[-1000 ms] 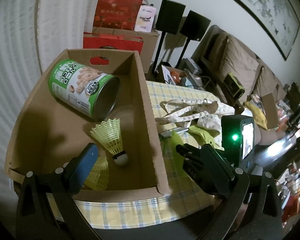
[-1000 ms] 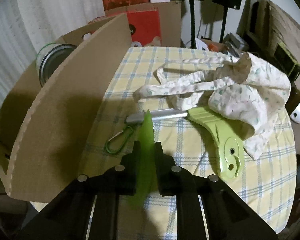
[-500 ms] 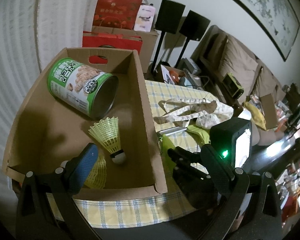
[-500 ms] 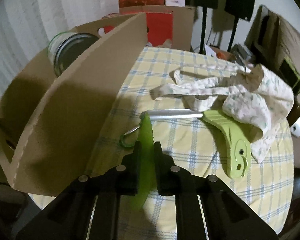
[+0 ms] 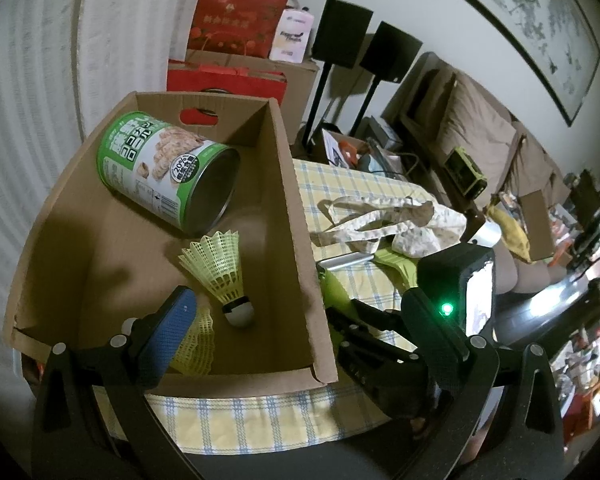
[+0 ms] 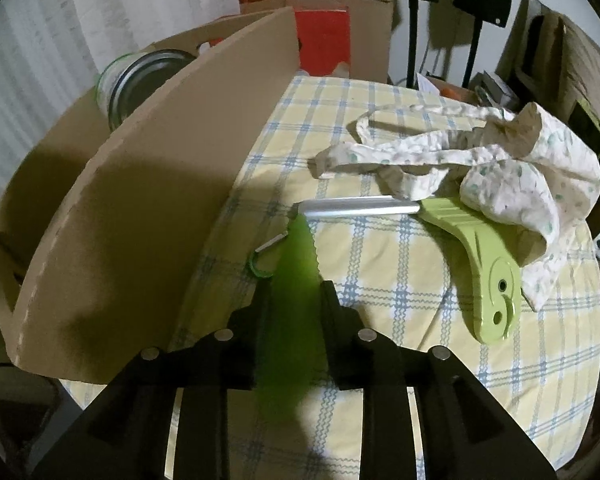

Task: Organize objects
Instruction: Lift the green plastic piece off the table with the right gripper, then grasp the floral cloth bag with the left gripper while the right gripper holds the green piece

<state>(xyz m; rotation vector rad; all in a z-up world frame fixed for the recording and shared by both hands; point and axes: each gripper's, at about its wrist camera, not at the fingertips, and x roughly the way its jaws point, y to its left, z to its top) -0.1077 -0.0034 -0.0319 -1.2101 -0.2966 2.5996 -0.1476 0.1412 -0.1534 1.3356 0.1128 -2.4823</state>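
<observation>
Right gripper (image 6: 290,312), loosening around translucent green serrated plastic blade (image 6: 296,264), long axis pointing away; brown cardboard box (image 6: 148,208) just left. Left gripper (image 5: 296,320) spread, empty.

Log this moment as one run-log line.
right gripper: opening, green blade between jaws | left gripper: open, over cardboard box | in box: can, shuttlecock

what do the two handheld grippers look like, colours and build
Both are matte black plastic frames with splayed arms and silver round fasteners at the joints. The left gripper has a blue textured pad on one finger and a dark textured pad on the other. The right gripper has plain black fingers; its body carries a small lit screen and a green light.
</observation>
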